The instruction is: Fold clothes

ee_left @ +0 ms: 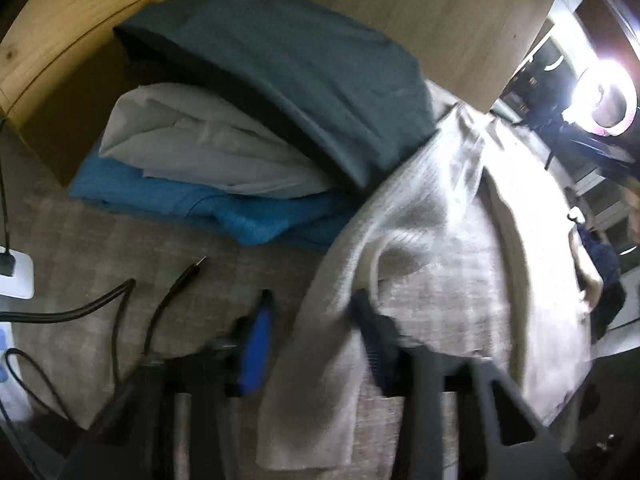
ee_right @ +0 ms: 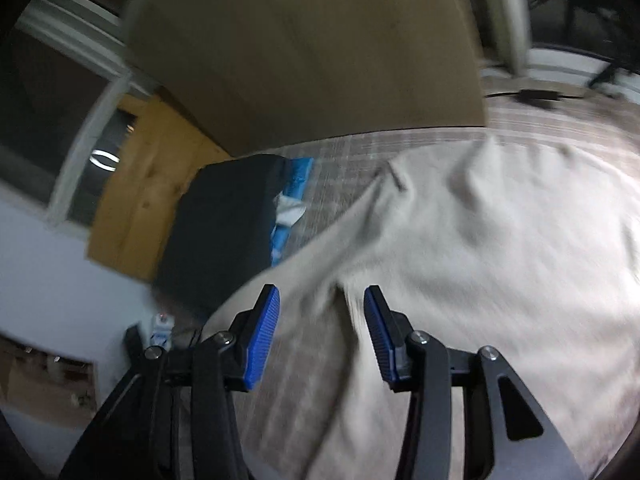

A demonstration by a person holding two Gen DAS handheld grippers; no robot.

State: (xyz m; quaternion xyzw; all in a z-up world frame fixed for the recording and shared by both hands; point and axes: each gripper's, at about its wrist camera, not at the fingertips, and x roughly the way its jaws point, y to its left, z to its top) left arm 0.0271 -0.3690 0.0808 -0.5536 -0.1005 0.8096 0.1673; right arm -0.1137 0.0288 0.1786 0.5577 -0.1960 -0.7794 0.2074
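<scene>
Left hand-held gripper: lower centre of its frame, blue-padded fingers spread wide, the right one partly hidden under beige cloth.
Right hand-held gripper: lower centre of its frame, fingers parted, nothing between the pads.

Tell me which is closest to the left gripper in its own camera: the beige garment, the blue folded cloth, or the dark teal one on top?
1. Beige garment, draped over the left gripper, on its right side.
2. Blue folded cloth, bottom of the stack, ahead and left.
3. Dark teal folded cloth, top of the stack, farthest back.
</scene>
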